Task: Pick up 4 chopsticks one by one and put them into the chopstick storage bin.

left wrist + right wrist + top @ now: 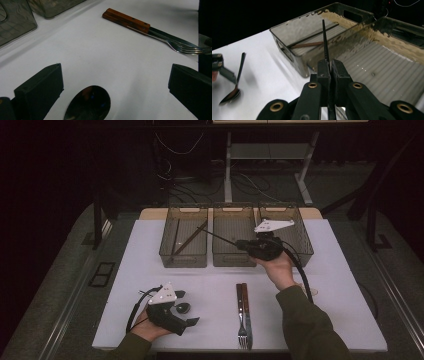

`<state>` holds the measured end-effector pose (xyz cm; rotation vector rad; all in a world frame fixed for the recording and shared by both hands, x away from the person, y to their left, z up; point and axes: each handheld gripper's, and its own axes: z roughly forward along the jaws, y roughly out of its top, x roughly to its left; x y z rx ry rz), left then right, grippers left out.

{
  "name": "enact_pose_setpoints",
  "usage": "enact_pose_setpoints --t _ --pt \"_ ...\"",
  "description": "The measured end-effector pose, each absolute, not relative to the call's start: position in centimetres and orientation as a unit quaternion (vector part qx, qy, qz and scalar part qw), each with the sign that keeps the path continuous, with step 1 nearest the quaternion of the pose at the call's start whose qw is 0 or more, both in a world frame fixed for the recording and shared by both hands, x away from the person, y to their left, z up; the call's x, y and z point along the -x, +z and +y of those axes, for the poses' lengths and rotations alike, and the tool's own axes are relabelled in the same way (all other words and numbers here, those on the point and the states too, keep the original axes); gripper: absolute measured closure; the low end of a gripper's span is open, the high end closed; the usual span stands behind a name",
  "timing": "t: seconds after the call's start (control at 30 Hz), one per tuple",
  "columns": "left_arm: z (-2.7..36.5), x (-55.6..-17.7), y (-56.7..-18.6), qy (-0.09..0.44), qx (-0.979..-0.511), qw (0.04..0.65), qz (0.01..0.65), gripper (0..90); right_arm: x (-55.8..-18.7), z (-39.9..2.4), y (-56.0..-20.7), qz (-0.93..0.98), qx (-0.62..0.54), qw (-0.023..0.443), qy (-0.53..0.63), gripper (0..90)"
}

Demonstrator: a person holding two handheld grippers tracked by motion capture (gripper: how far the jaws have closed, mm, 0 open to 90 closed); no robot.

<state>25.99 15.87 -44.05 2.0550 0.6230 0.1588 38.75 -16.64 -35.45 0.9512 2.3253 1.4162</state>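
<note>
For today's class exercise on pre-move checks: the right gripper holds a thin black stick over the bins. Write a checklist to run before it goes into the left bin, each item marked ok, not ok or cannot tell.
1. Right gripper shut firmly on the black stick: ok.
2. Stick tip over the left bin: ok, judged from the high view; its height over the rim, cannot tell.
3. Left bin has room: ok, two sticks lie in it.
4. Left gripper out of the way: ok, open, low over the spoon, apart from the bins.
5. Fork and knife clear of the path: ok, near the table edge.
6. Right gripper's cable free: cannot tell.
</note>
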Motion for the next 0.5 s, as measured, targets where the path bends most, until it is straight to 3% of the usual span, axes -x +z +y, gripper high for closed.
enact_pose_setpoints --t 0.5 --pt "15.8 -26.0 -44.0 0.064 -0.839 0.477 0.253 0.0 -42.7 -10.4 -35.2 0.798 -0.354 0.133 0.468 85.8"
